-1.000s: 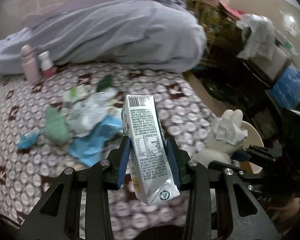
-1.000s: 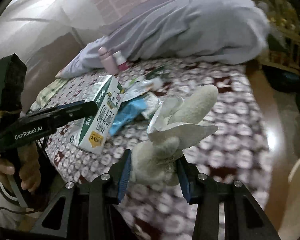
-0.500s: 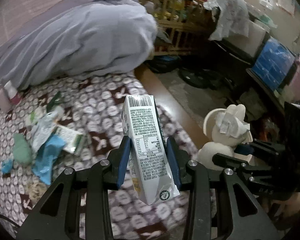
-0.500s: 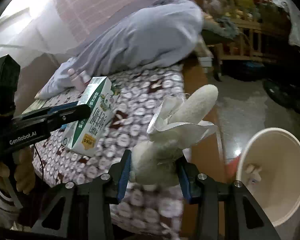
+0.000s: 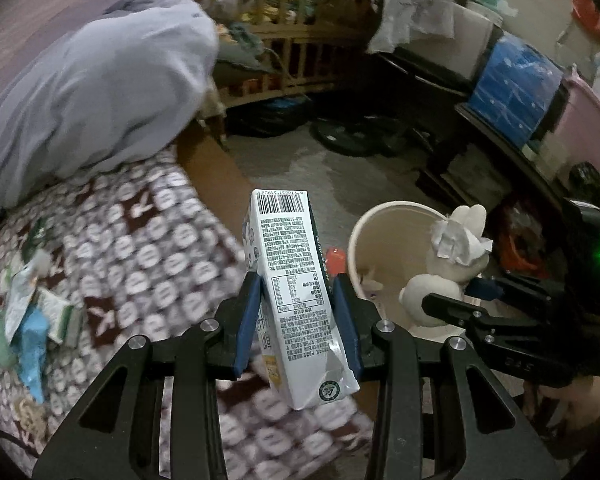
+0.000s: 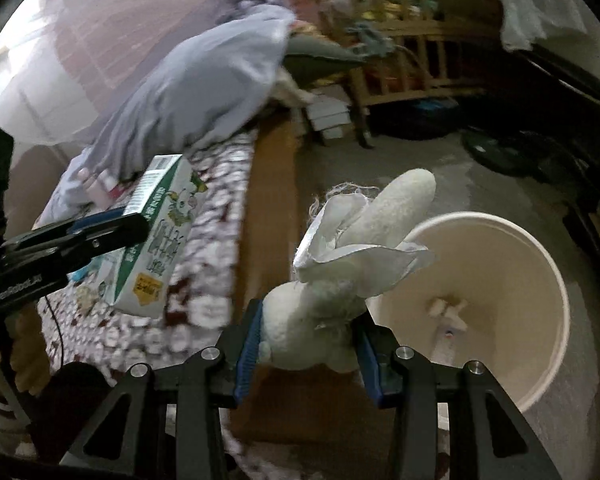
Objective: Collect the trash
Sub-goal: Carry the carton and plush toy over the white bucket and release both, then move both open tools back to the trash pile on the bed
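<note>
Left gripper (image 5: 298, 320) clamps white printed milk carton (image 5: 292, 284); right gripper (image 6: 308, 344) clamps white fluffy wad (image 6: 340, 272). Cream round bin (image 6: 548, 280), lower right, nearly empty; wrappers (image 5: 32, 320) remain lower left.

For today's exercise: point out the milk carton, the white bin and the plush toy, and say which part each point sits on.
Milk carton (image 5: 296, 280): left wrist view, on its printed side panel.
White bin (image 6: 540, 264): right wrist view, on its inner wall near the rim.
Plush toy (image 6: 400, 204): right wrist view, on its raised ear.

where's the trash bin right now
The cream bin stands on the floor beside the bed, right of centre in both wrist views, just beyond the right gripper and its white plush.
</note>
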`<state>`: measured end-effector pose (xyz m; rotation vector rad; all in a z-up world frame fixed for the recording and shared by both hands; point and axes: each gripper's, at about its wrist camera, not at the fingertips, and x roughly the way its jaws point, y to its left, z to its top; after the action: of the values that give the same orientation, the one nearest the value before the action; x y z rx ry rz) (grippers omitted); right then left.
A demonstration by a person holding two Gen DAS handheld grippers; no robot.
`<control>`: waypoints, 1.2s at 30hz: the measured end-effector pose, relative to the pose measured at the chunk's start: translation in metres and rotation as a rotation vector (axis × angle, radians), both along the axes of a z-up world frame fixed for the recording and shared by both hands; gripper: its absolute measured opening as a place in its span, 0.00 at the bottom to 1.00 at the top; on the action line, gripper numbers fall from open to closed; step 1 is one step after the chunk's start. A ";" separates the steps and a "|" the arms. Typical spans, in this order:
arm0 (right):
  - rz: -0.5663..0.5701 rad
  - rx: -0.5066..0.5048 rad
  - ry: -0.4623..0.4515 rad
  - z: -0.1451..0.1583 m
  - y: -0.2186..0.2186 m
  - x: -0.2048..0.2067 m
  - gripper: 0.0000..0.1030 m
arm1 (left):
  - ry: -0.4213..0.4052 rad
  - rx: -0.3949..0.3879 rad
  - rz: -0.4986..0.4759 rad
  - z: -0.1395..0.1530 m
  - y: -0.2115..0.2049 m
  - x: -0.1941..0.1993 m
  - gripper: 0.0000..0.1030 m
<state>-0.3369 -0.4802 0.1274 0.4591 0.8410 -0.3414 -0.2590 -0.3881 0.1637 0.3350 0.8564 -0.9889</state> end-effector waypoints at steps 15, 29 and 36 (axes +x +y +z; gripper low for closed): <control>-0.235 0.002 0.134 -0.044 -0.066 -0.041 0.43 | 0.107 0.002 -0.109 -0.033 -0.094 -0.025 0.34; -0.312 0.036 0.146 -0.054 -0.084 -0.049 0.59 | 0.236 -0.025 -0.087 -0.057 -0.120 -0.015 0.48; -0.275 0.014 0.132 -0.051 -0.071 -0.040 0.60 | 0.117 0.024 -0.022 -0.044 -0.090 -0.006 0.48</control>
<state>-0.3769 -0.5516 0.0764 0.5717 0.9101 -0.6244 -0.2652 -0.4778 0.1198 0.3100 0.9726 -1.0271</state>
